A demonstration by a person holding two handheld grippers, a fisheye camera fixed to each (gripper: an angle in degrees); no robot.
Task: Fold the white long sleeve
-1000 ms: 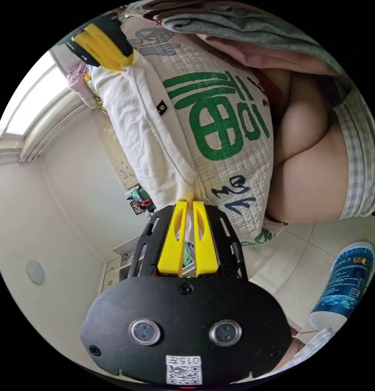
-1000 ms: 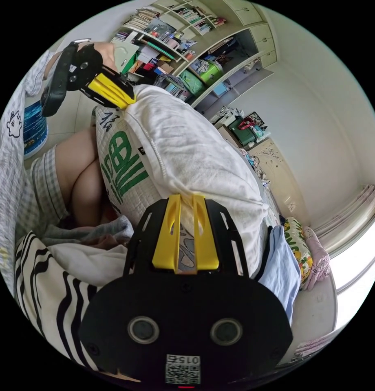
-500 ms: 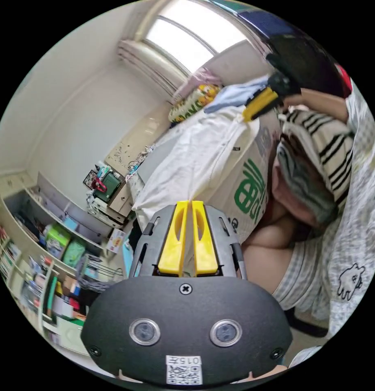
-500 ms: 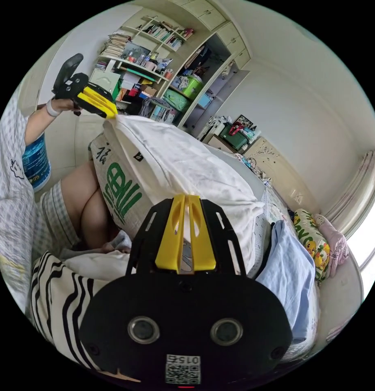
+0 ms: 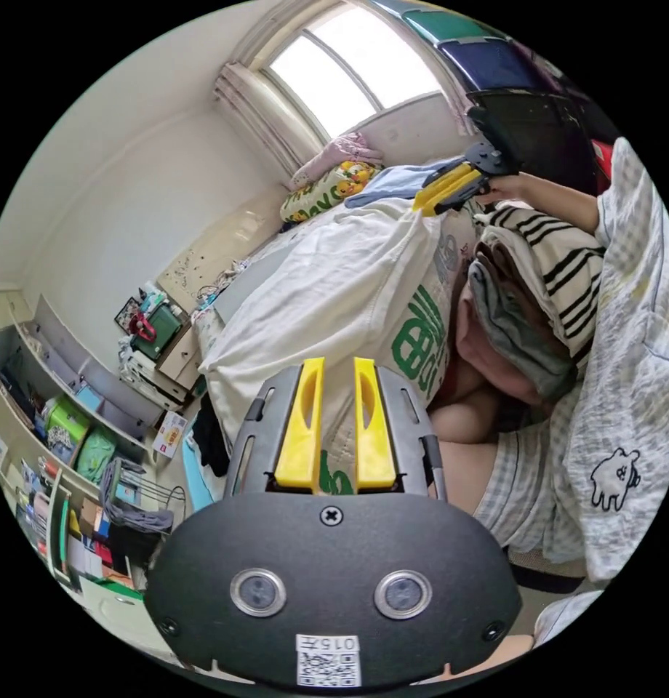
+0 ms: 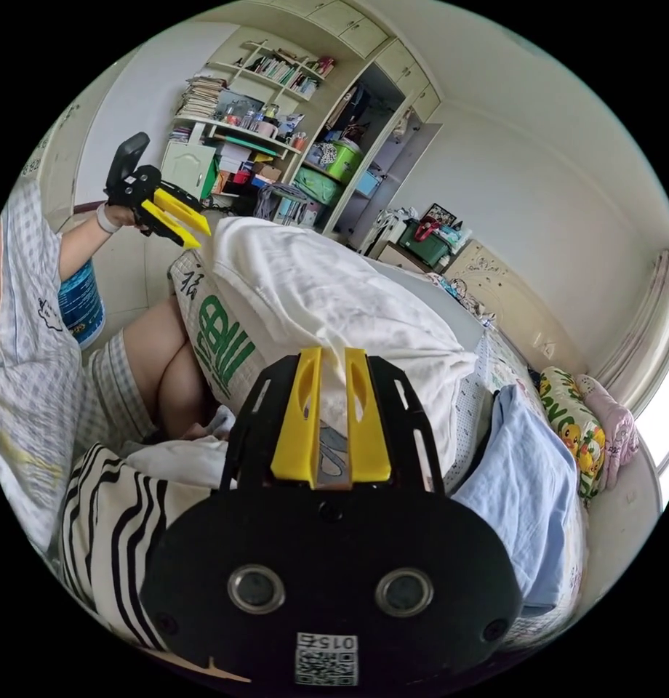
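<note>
The white long sleeve [image 5: 334, 291] [image 6: 320, 291] lies folded in a loose heap on a quilted mat with green print [image 5: 422, 342] [image 6: 218, 334], which rests on a seated person's knees. My left gripper [image 5: 337, 360] stands open just off the garment's near edge, holding nothing. From the right gripper view, the left gripper [image 6: 201, 238] hangs open in a hand, a little clear of the garment's far corner. My right gripper [image 6: 333, 352] is open too, its jaws apart over the cloth's edge. The left gripper view shows the right gripper [image 5: 422, 206] open at the far corner.
A pile with a striped garment [image 5: 560, 269] [image 6: 116, 523] sits on the person's lap beside the mat. A light blue garment [image 6: 531, 480] and a duck-print pillow [image 6: 574, 422] lie on the bed behind. Shelves [image 6: 276, 160] and a blue canister [image 6: 80, 305] stand on the floor side.
Both grippers were shut on corners of the white long sleeve and have let go; their jaws now stand apart. The garment has settled onto the mat, and the left gripper has drawn slightly away.
</note>
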